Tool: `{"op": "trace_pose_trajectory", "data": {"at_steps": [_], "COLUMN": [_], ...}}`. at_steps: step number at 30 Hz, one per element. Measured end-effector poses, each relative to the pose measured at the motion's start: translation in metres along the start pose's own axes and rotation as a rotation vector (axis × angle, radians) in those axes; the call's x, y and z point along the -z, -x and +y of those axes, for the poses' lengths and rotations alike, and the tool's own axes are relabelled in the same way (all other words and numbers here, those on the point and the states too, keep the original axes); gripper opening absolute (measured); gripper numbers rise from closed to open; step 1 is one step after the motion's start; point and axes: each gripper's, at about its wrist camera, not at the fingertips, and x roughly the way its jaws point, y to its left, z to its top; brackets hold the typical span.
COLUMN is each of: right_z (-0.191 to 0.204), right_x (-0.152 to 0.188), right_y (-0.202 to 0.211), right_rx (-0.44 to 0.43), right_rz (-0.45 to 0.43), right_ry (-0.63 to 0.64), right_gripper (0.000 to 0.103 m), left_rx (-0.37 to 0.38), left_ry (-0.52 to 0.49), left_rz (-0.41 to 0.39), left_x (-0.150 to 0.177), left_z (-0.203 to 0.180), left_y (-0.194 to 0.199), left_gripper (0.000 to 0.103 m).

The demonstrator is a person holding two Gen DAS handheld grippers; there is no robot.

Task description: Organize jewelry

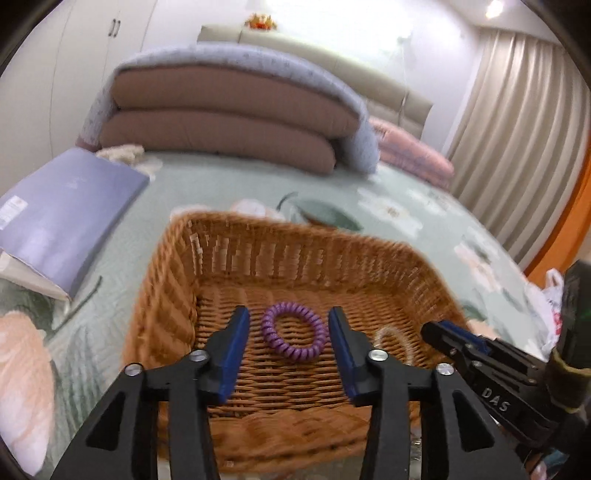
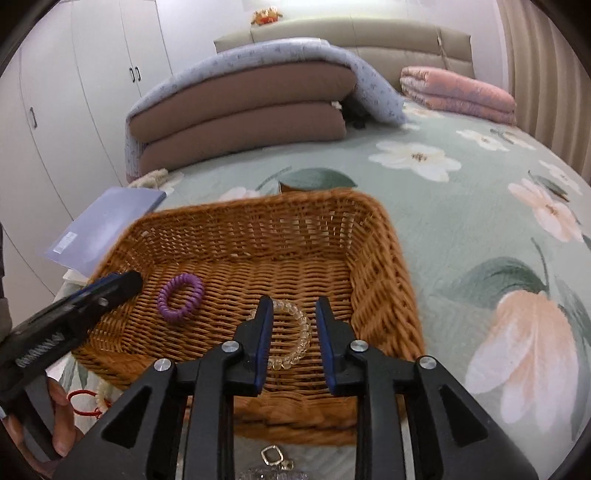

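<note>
two hand-held grippers (image 1: 289, 326) (image 2: 294, 314) open, empty, over basket (image 2: 384, 280), purple coil (image 2: 181, 297), bead bracelet (image 2: 295, 343)

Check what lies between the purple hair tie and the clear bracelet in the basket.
Only bare basket floor between the hair tie and the bracelet, as the right wrist view shows.

A floral green bed (image 2: 461, 206), white wardrobes (image 2: 92, 74) to its left, beige curtains (image 1: 517, 147) right, padded headboard (image 2: 369, 33) behind.

Clear bead bracelet (image 2: 295, 338) partly hidden behind finger; basket rim (image 1: 295, 225) blurred
</note>
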Motion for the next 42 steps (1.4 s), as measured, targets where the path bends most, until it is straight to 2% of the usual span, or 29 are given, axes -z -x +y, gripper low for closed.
{"op": "trace_pose_trajectory", "data": {"at_steps": [4, 8, 10, 12, 13, 17, 20, 22, 27, 28, 35, 40, 41, 42], "right_z": [0.004, 0.009, 0.013, 0.015, 0.016, 0.016, 0.012, 0.008, -0.004, -0.007, -0.028, -0.027, -0.025, -0.023], "right_x": [0.006, 0.019, 0.03, 0.039, 0.048, 0.08, 0.103, 0.115, 0.14, 0.142, 0.131, 0.151, 0.156, 0.159], "right_y": [0.049, 0.103, 0.129, 0.147, 0.161, 0.191, 0.2, 0.2, 0.184, 0.181, 0.157, 0.145, 0.142, 0.141], "right_rx": [-0.014, -0.031, -0.034, -0.033, -0.049, -0.044, -0.033, -0.027, -0.03, -0.032, -0.055, -0.091, -0.106, -0.107], "right_rz": [-0.102, -0.213, -0.267, -0.299, -0.325, -0.37, -0.354, -0.321, -0.231, -0.215, -0.135, -0.047, -0.027, -0.021], "right_ry": [0.01, 0.007, 0.011, 0.01, 0.008, 0.016, 0.012, 0.012, -0.013, -0.022, -0.075, -0.054, -0.047, -0.043], "right_gripper": [0.026, 0.028, 0.035, 0.043, 0.049, 0.05, 0.05, 0.05, 0.05, 0.05, 0.05, 0.05, 0.05, 0.05], "left_rx": [0.055, 0.052, 0.048, 0.051, 0.051, 0.029, -0.011, -0.04, -0.071, -0.076, -0.086, -0.049, -0.039, -0.024], "left_ry": [-0.006, -0.014, -0.017, -0.014, -0.012, -0.007, 0.001, 0.003, 0.048, 0.06, 0.085, 0.143, 0.15, 0.159], "left_rz": [-0.091, -0.188, -0.247, -0.287, -0.317, -0.376, -0.394, -0.383, -0.275, -0.234, -0.097, 0.036, 0.051, 0.072], "left_x": [0.004, 0.019, 0.03, 0.04, 0.048, 0.073, 0.093, 0.099, 0.114, 0.115, 0.115, 0.116, 0.115, 0.112], "left_z": [-0.001, -0.001, -0.004, -0.005, -0.005, -0.009, -0.004, 0.0, 0.024, 0.031, 0.051, 0.072, 0.075, 0.078], "left_y": [0.054, 0.112, 0.143, 0.167, 0.183, 0.217, 0.229, 0.227, 0.204, 0.194, 0.146, 0.108, 0.103, 0.096], "left_gripper": [0.047, 0.048, 0.052, 0.065, 0.067, 0.071, 0.071, 0.071, 0.071, 0.071, 0.071, 0.07, 0.069, 0.062]}}
